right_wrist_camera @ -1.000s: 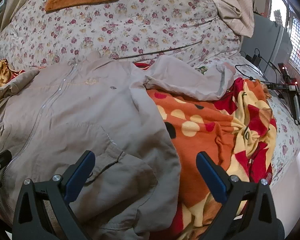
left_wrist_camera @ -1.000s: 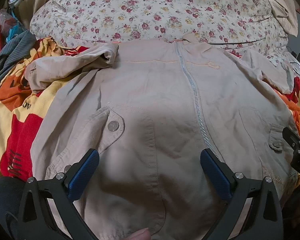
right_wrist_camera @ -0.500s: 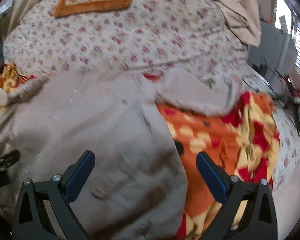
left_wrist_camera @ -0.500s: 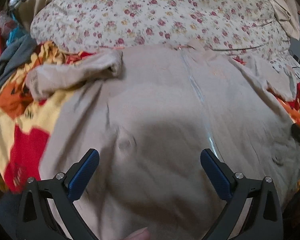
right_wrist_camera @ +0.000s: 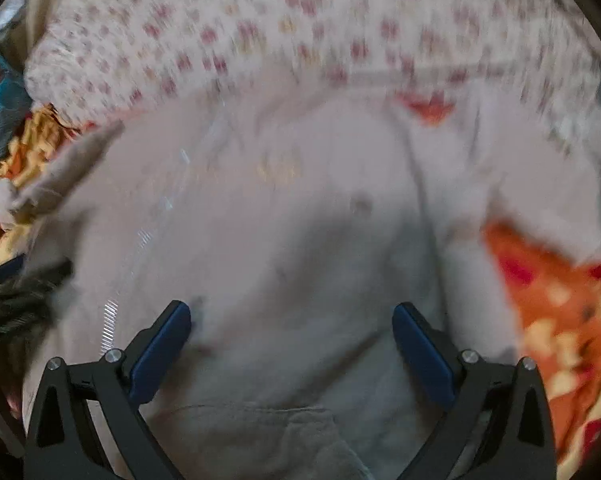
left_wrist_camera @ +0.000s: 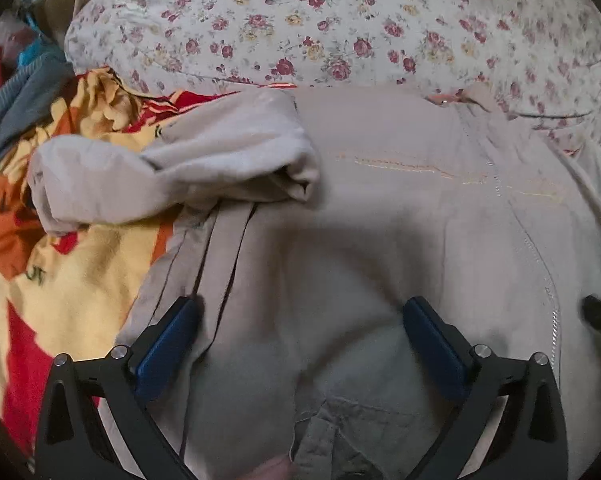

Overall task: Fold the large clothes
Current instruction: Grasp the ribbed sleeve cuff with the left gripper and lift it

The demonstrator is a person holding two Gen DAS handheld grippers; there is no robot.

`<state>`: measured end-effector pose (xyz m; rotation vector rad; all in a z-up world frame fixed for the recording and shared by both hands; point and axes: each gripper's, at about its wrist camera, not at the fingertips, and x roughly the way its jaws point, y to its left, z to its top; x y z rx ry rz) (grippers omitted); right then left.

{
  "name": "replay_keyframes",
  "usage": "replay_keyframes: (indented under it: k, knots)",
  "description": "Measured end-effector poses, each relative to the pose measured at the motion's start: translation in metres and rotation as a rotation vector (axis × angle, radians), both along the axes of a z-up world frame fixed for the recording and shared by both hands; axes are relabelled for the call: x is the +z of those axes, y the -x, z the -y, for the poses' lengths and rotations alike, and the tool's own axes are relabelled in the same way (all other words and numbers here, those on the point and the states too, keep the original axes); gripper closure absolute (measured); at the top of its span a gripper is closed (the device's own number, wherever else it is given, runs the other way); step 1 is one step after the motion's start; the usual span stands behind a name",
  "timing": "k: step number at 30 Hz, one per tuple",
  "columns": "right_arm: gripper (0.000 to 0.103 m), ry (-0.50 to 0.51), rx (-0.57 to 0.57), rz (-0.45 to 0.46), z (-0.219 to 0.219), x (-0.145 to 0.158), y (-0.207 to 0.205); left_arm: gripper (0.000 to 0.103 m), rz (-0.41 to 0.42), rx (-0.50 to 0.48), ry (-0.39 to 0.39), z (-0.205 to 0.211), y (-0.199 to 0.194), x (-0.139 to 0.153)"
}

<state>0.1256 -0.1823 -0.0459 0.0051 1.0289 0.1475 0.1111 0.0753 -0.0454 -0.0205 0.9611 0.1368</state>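
A beige zip-up jacket point(left_wrist_camera: 380, 220) lies front up on the bed, collar toward the far side. Its left sleeve point(left_wrist_camera: 172, 172) is bunched and folded over by the shoulder. My left gripper point(left_wrist_camera: 300, 332) is open and empty, low over the jacket's left front panel, above the pocket flap point(left_wrist_camera: 340, 432). In the blurred right wrist view the jacket point(right_wrist_camera: 300, 220) fills the middle, and my right gripper point(right_wrist_camera: 292, 336) is open and empty over its right front. The zipper point(left_wrist_camera: 540, 264) runs down the centre.
A floral quilt point(left_wrist_camera: 340, 20) lies beyond the collar. A red, orange and yellow blanket point(left_wrist_camera: 60, 280) lies under the jacket and shows on the right too point(right_wrist_camera: 548, 300). Grey clothing point(left_wrist_camera: 20, 104) is piled at far left. The other gripper's tip point(left_wrist_camera: 600, 316) shows at right.
Both grippers have moved forward up the jacket, from its hem toward the chest. The right wrist view has swung left over the jacket and is motion-blurred. Both stay open.
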Motion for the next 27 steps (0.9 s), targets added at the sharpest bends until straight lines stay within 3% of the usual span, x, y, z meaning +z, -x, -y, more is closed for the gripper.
replay_keyframes:
  k: [2,5,10,15,18,21,23,24,27]
  knots:
    - [0.0,0.048,0.018,0.056,-0.008,-0.001,0.005,0.001,0.006,-0.012,0.012,-0.002,0.003,0.0]
    - [0.0,0.035,0.014,0.08,-0.007,-0.004,0.006,0.001,0.013,-0.016,-0.021,0.002,0.004,0.0]
    - [0.0,0.039,0.012,0.087,-0.006,-0.002,0.004,0.007,-0.06,-0.014,0.01,-0.011,-0.004,0.015]
    - [0.0,0.048,0.011,0.093,-0.007,-0.003,0.007,0.008,0.096,0.045,0.079,-0.069,0.002,0.099]
    - [0.0,0.056,0.011,0.095,-0.008,-0.002,0.007,0.006,0.127,0.177,0.208,-0.144,-0.016,0.131]
    - [0.0,0.061,0.011,0.096,-0.008,-0.002,0.007,0.008,0.013,0.445,0.366,-0.239,-0.044,0.103]
    - [0.0,0.065,0.011,0.099,-0.008,-0.002,0.007,0.017,-0.045,0.546,0.454,-0.272,-0.052,0.08]
    - [0.0,0.067,0.012,0.101,-0.008,-0.002,0.007,0.017,-0.071,0.568,0.476,-0.279,-0.057,0.071]
    - [0.0,0.069,0.012,0.103,-0.008,-0.002,0.007,0.017,-0.088,0.531,0.434,-0.272,-0.074,0.064]
